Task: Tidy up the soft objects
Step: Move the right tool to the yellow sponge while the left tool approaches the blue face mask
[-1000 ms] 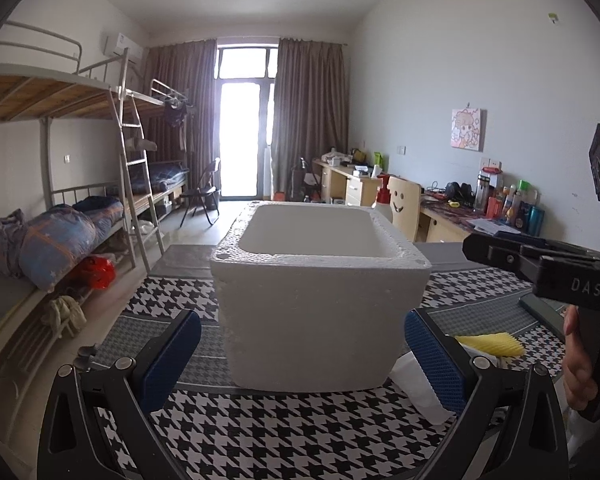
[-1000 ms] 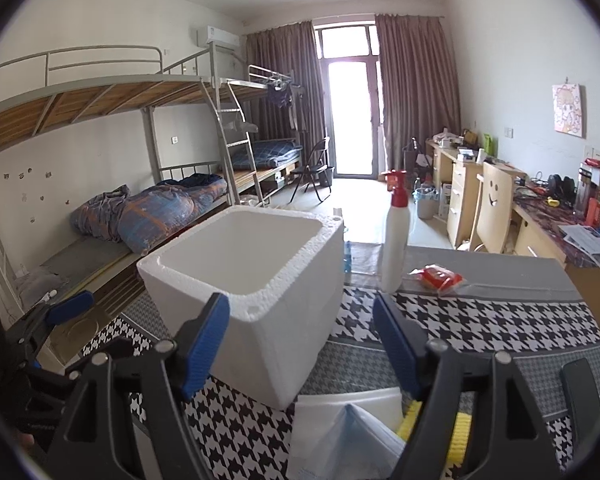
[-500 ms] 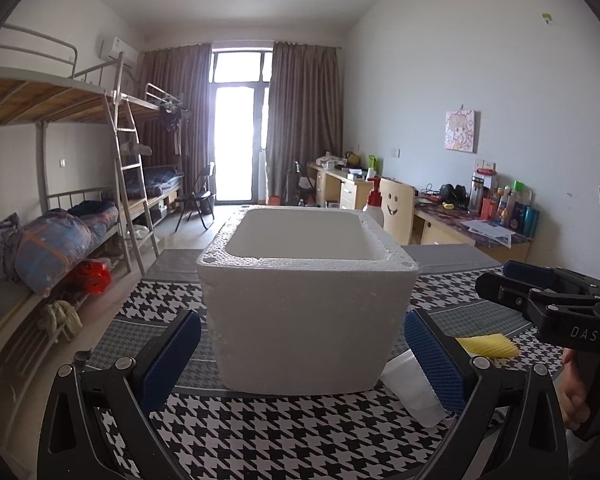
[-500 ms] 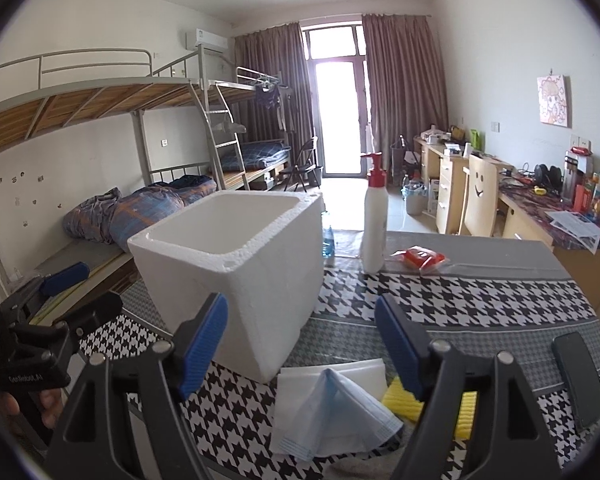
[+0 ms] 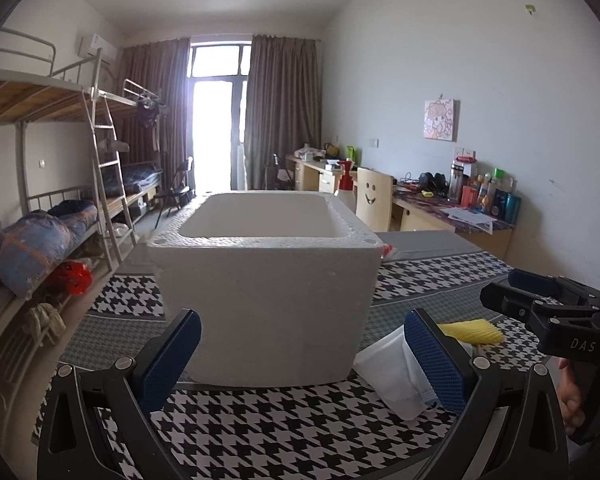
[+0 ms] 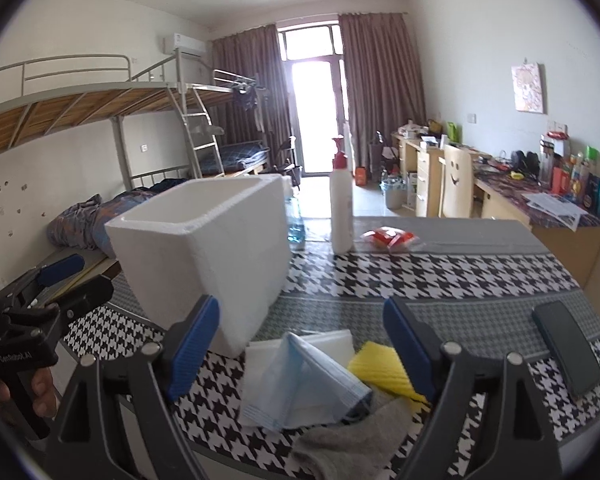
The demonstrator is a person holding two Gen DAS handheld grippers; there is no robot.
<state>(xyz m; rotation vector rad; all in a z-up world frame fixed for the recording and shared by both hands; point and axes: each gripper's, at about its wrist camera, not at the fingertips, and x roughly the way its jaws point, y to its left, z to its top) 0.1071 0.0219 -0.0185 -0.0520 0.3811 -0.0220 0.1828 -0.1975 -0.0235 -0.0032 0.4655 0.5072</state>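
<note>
A white foam box [image 5: 268,280] [image 6: 204,248] stands open-topped on the houndstooth table. To its right lies a pile of soft things: a light blue face mask [image 6: 300,380] [image 5: 400,376] on a white sheet, a yellow sponge [image 6: 380,372] [image 5: 472,330] and a grey sock [image 6: 348,440]. My right gripper [image 6: 302,344] hovers just above the mask, its jaws opening, with nothing pressed between the pads. My left gripper [image 5: 300,356] is open in front of the box, holding nothing.
A white pump bottle [image 6: 341,204] and a red packet [image 6: 390,237] sit at the table's far side. A dark phone [image 6: 566,352] lies at the right. Bunk beds fill the left wall, desks and a chair line the right wall.
My right gripper has come down and forward toward the pile, so the mask, sponge and sock now show between its fingers, which stand wider. The left gripper has stayed nearly still.
</note>
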